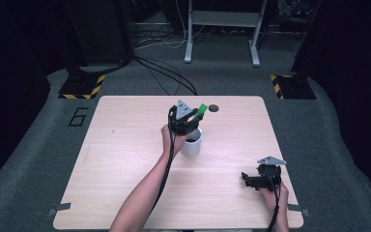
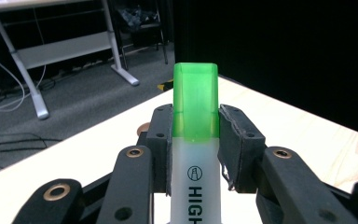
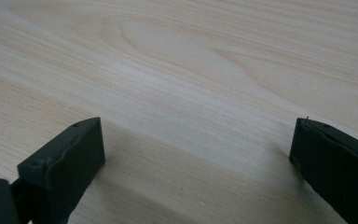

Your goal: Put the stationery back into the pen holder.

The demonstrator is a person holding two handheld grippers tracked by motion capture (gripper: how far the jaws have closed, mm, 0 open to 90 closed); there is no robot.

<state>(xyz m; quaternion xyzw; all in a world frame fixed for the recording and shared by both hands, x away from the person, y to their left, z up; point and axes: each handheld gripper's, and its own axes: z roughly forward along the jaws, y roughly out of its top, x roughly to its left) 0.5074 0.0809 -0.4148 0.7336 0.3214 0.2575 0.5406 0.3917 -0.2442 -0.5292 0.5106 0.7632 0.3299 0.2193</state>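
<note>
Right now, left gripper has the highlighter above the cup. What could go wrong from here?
1. The left gripper clamps the highlighter right at the cap seam, on smooth plastic; it could slip or tilt.
2. The white cup stands free under the gripper; a low pass could knock it over.
3. The right gripper rests open near the table edge, so nothing steadies the cup.

Right gripper (image 3: 196, 158) jaws wide apart, low over bare wooden table (image 3: 191, 79).
</note>
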